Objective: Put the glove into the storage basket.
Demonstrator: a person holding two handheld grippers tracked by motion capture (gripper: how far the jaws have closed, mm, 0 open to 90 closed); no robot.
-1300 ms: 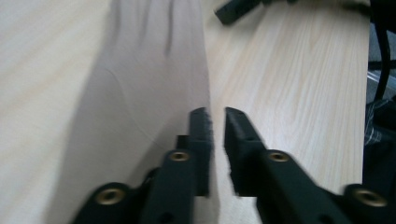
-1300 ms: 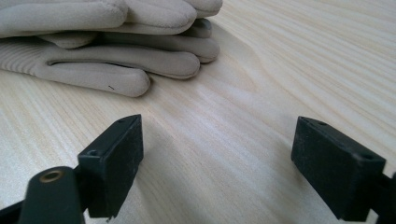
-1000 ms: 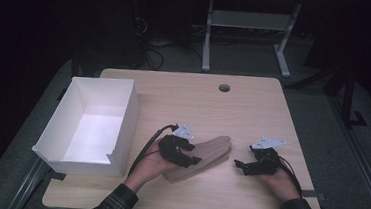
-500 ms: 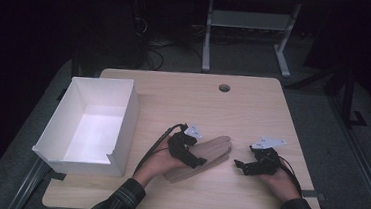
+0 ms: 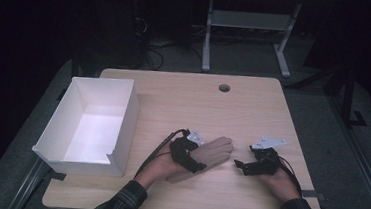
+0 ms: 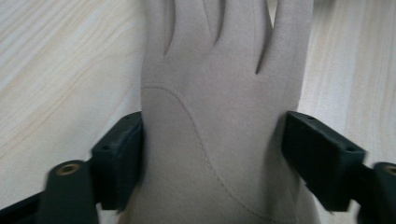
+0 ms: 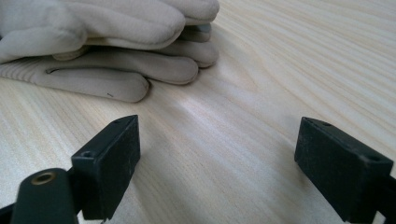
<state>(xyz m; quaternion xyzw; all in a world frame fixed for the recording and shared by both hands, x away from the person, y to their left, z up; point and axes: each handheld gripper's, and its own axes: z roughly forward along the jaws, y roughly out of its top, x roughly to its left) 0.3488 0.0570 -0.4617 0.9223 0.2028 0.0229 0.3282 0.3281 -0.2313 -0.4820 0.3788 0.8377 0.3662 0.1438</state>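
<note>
glove (image 6: 219,116): fingertips cut off at top edge, cuff cut off at bottom edge in left gripper view | wrist end hidden under left gripper (image 5: 187,153) in high view | second glove beneath: only stacked fingers seen in right gripper view, rest cut off left of glove

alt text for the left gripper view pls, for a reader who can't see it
A beige glove lies palm-flat on the light wooden table, its fingers pointing away from the camera. The left claw straddles the glove's palm, one black jaw at each edge. Whether the jaws press the fabric or just flank it is unclear.
</note>
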